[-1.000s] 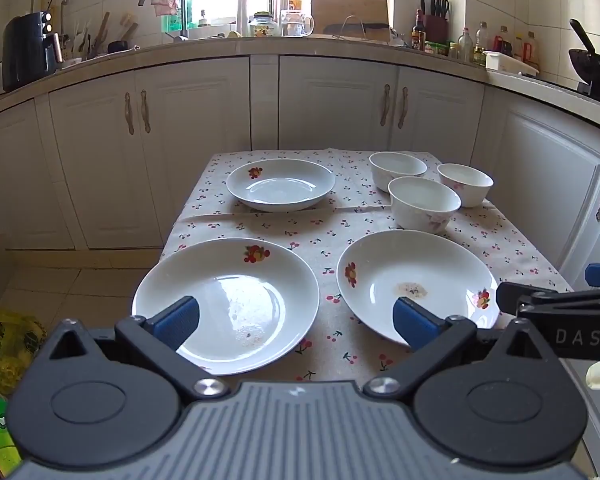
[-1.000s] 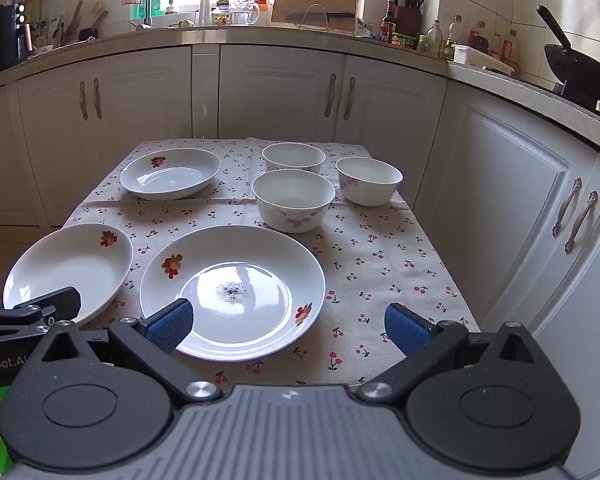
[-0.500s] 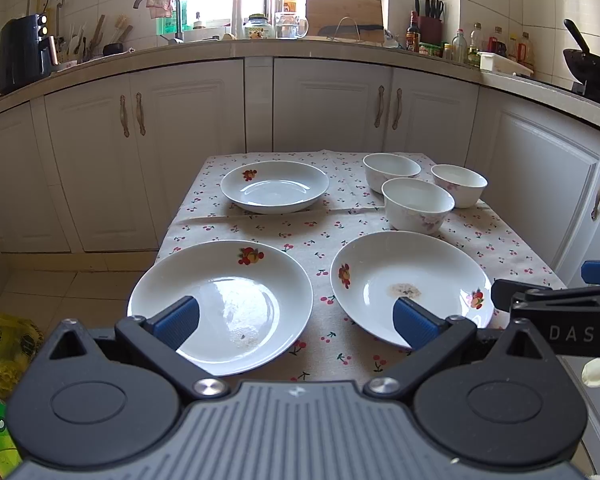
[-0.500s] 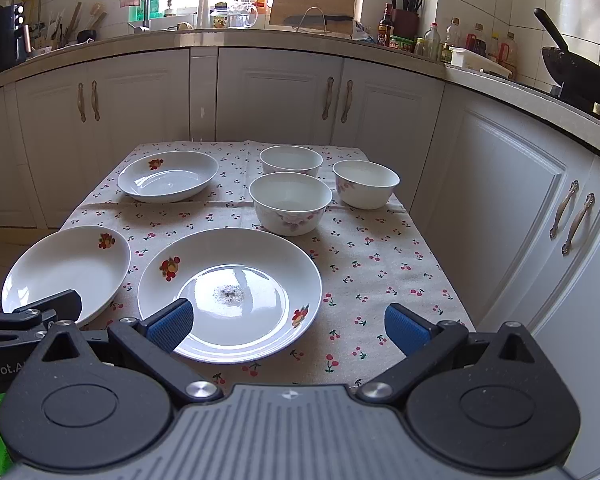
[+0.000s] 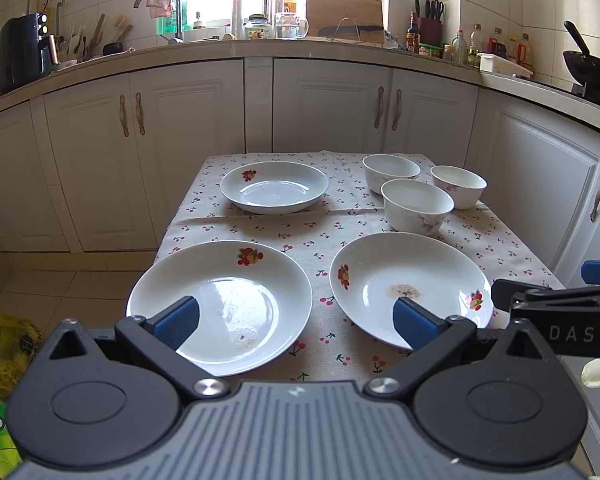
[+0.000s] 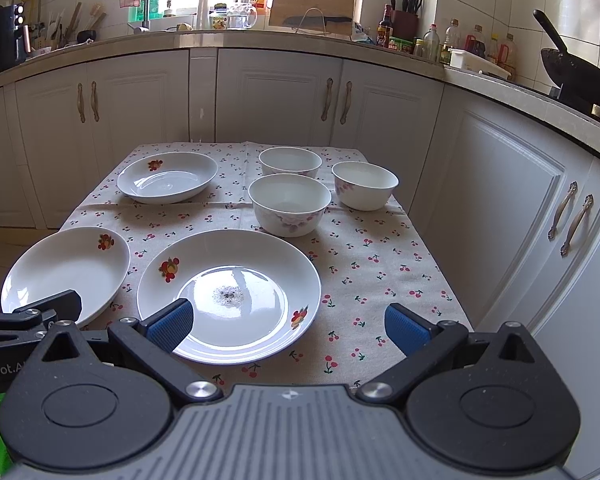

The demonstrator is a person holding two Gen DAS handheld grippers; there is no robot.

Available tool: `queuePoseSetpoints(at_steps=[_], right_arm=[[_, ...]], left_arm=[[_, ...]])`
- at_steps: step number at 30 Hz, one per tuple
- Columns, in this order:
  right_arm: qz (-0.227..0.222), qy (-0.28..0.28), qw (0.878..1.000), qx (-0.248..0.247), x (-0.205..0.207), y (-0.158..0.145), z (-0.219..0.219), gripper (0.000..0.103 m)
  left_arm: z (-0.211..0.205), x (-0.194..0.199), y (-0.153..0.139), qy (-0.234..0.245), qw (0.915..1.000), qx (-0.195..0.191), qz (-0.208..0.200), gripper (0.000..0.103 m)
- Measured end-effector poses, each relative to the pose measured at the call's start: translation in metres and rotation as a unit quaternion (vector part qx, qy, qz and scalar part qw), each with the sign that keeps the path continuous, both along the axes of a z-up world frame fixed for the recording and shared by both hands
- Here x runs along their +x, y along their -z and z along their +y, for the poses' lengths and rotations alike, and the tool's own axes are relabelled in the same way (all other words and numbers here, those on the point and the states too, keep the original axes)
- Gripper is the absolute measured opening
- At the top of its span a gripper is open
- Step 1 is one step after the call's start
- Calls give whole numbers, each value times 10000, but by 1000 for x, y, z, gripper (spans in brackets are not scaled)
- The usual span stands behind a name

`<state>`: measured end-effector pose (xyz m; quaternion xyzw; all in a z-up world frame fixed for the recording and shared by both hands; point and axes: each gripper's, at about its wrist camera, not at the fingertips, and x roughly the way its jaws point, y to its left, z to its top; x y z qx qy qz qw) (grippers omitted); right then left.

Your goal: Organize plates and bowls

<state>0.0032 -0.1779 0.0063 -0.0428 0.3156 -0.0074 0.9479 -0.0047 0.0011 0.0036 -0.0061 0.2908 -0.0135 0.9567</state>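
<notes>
Three white plates with fruit motifs lie on a cherry-print tablecloth (image 5: 320,236): near left plate (image 5: 220,304), near right plate (image 5: 410,284) with crumbs, far plate (image 5: 274,186). Three white bowls (image 5: 417,206) cluster at the far right. In the right wrist view the crumbed plate (image 6: 228,292) is in front, the left plate (image 6: 66,272) beside it, the bowls (image 6: 289,204) behind. My left gripper (image 5: 296,320) is open and empty before the table's near edge. My right gripper (image 6: 288,328) is open and empty, beside it to the right.
White kitchen cabinets (image 5: 320,108) stand behind and right of the table. The counter holds a faucet, jars, a cutting board, a knife block and bottles. A black wok (image 6: 580,72) sits at right. A yellow bag (image 5: 4,344) lies on the floor at left.
Both grippers have drifted slightly, so the table sits a little differently in view. Both stay open and empty. No dish has moved.
</notes>
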Motion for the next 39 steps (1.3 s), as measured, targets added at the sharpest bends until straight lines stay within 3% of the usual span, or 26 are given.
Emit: queuePoseSetpoints(at_steps=[39], right_arm=[[-6, 14, 10000, -45, 1, -2, 0, 103]], left_arm=[[-1, 2, 1, 6, 10000, -23, -4, 102]])
